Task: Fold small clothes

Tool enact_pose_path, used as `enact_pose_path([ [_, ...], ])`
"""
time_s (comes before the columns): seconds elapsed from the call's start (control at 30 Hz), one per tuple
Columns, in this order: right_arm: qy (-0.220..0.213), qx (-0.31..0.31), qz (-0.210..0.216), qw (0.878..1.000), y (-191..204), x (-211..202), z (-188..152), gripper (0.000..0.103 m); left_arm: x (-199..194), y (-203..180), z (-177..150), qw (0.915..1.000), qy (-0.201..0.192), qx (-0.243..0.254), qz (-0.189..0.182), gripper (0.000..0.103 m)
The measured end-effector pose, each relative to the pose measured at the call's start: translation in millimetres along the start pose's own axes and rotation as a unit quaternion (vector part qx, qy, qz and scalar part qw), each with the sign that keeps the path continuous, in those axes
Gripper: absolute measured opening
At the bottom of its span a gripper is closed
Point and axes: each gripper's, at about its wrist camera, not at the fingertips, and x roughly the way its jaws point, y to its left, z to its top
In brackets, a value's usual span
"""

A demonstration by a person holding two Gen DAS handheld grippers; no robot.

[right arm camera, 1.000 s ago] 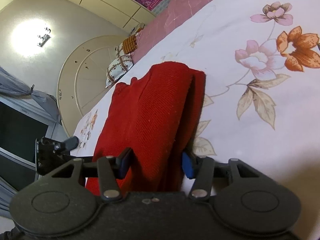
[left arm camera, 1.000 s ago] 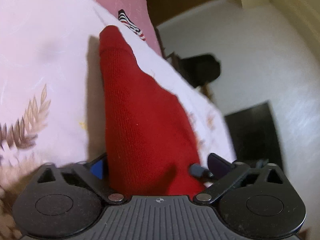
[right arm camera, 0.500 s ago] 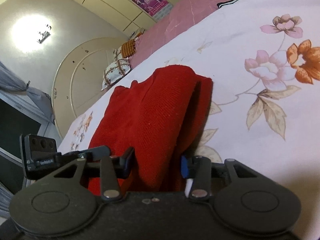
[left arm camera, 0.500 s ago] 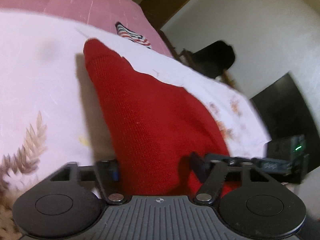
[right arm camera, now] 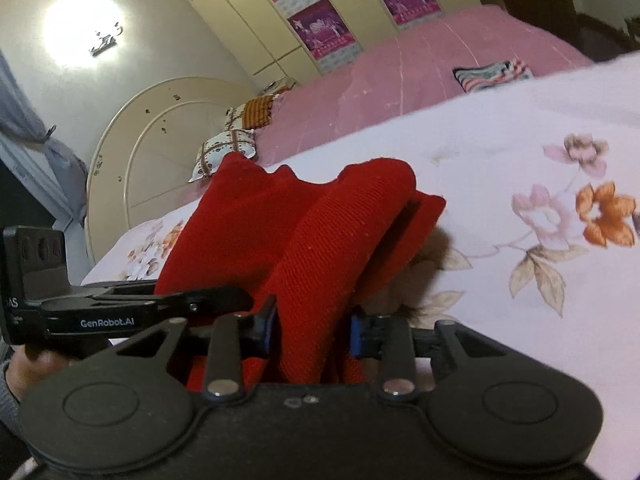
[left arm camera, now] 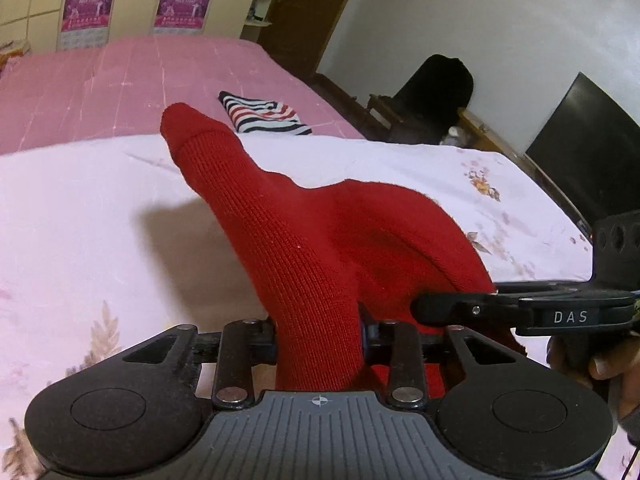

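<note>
Both jaws pinch a red knit garment [left arm camera: 304, 240]: left gripper [left arm camera: 320, 338] and right gripper [right arm camera: 310, 326] clamp its near edge side by side; it drapes above the floral bedsheet [left arm camera: 80, 220]; striped folded cloth [left arm camera: 266, 114] lies beyond.

Black left gripper [left arm camera: 320, 336], blue pads [right arm camera: 357, 334], silver screws [left arm camera: 403, 394]

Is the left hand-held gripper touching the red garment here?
Touching. The left wrist view shows the left hand-held gripper with both fingers pressed against the red garment, which is pinched between them and rises off the bedsheet.
</note>
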Motion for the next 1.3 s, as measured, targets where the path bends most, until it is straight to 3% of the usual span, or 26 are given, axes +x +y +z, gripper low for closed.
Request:
enact_pose_path([
  [0.17,-0.004,-0.024,0.002,1.0,34,-9,0,0.032,-34,0,-1,0.9999,-0.008,0.007,0.008,0.033],
  [0.4,0.003,-0.053,0.033,0.998,99,7,-11,0.032,-103,36,-23,0.9989,-0.015,0.001,0.045,0.033],
  [0.57,0.022,-0.059,0.06,0.996,145,32,-23,0.032,-145,79,-56,0.9973,-0.006,-0.027,0.069,0.033],
  [0.73,0.053,-0.06,0.073,0.994,176,57,-43,0.032,-159,114,-96,0.9949,0.012,-0.053,0.085,0.033],
  [0.83,0.081,-0.054,0.068,0.993,180,72,-58,0.032,-150,131,-123,0.9927,0.031,-0.075,0.089,0.034],
  [0.9,0.104,-0.05,0.04,0.993,173,86,-70,0.032,-140,138,-139,0.9902,0.023,-0.099,0.096,0.052],
  [0.93,0.108,-0.034,0.034,0.993,164,92,-74,0.033,-141,143,-144,0.9879,0.013,-0.114,0.105,0.065],
  [0.97,0.105,-0.01,0.043,0.993,155,92,-74,0.034,-142,147,-147,0.986,0.007,-0.126,0.108,0.071],
  [1.07,0.104,0.011,0.056,0.993,149,86,-70,0.039,-147,151,-150,0.9848,-0.008,-0.139,0.104,0.071],
  [1.2,0.045,0.022,0.048,0.998,142,63,-54,0.047,-159,163,-148,0.9811,-0.033,-0.155,0.111,0.071],
  [1.3,0.014,0.022,0.032,0.999,136,59,-37,0.044,-159,171,-149,0.9791,-0.033,-0.164,0.116,0.071],
])
